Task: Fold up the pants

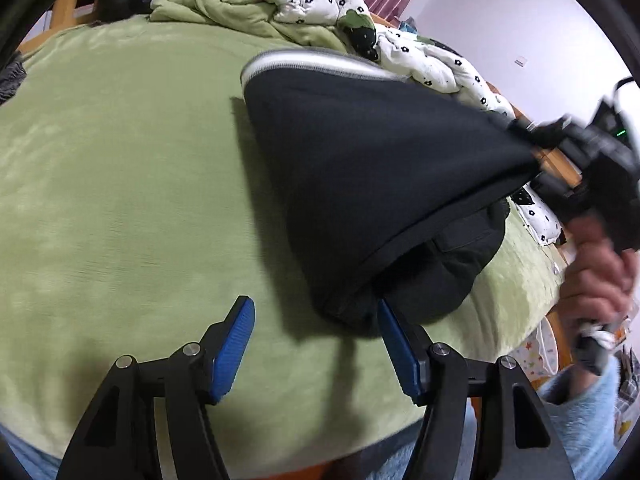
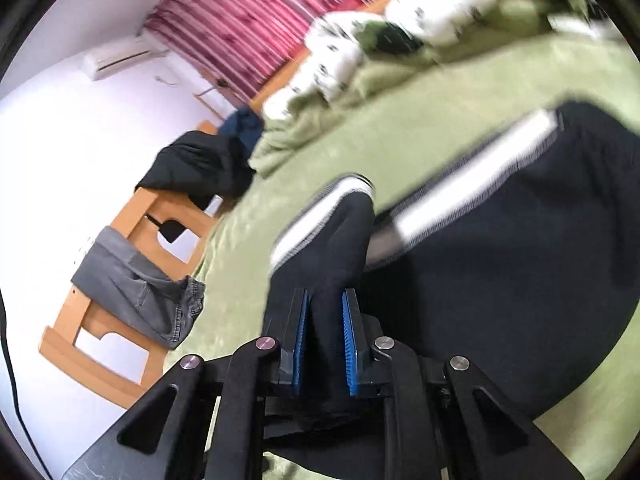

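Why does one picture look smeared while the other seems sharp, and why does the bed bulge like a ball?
Right wrist view: motion blur smears the black pants with a white stripe and the flower-print quilt; the right tool itself stays crisp. Left wrist view: mostly sharp, with the pants casting a soft shadow on the green bed cover; the fisheye lens makes it bulge.

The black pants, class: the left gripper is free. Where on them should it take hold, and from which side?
Probably the near bottom corner of the pants, approached from the near edge of the bed. The right gripper holds one end raised, so the cloth hangs to a thin folded corner just ahead of the open left gripper.
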The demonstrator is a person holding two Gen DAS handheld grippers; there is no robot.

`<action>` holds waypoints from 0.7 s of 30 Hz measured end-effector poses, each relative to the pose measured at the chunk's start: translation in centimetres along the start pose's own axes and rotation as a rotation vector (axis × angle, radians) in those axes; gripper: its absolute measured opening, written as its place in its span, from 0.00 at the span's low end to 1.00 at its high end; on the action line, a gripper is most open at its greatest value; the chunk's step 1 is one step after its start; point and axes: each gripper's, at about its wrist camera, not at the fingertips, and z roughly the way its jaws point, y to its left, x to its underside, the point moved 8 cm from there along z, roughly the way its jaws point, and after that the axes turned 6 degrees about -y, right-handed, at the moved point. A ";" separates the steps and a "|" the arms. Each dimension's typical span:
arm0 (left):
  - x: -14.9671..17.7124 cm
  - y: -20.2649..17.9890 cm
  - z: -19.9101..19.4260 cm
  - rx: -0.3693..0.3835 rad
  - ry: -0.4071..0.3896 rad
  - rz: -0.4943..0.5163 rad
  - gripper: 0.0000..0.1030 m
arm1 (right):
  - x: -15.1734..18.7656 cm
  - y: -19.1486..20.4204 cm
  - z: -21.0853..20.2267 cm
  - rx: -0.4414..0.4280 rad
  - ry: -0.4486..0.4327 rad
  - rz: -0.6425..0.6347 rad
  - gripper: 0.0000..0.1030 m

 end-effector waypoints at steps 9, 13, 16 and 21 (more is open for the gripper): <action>-1.0 -4.3 4.1 -0.080 -0.073 -0.031 0.60 | -5.4 -3.0 -2.9 0.018 -0.059 -0.116 0.15; -1.7 -4.7 5.0 -0.178 -0.106 -0.049 0.60 | -8.3 -5.5 -5.0 0.035 -0.112 -0.144 0.15; -1.8 -6.0 5.2 -0.157 -0.097 -0.015 0.65 | -10.5 -8.0 -6.7 0.071 -0.144 -0.175 0.14; -1.1 -9.5 5.7 -0.162 -0.059 0.139 0.65 | -11.5 -14.9 -8.0 0.201 -0.153 -0.202 0.14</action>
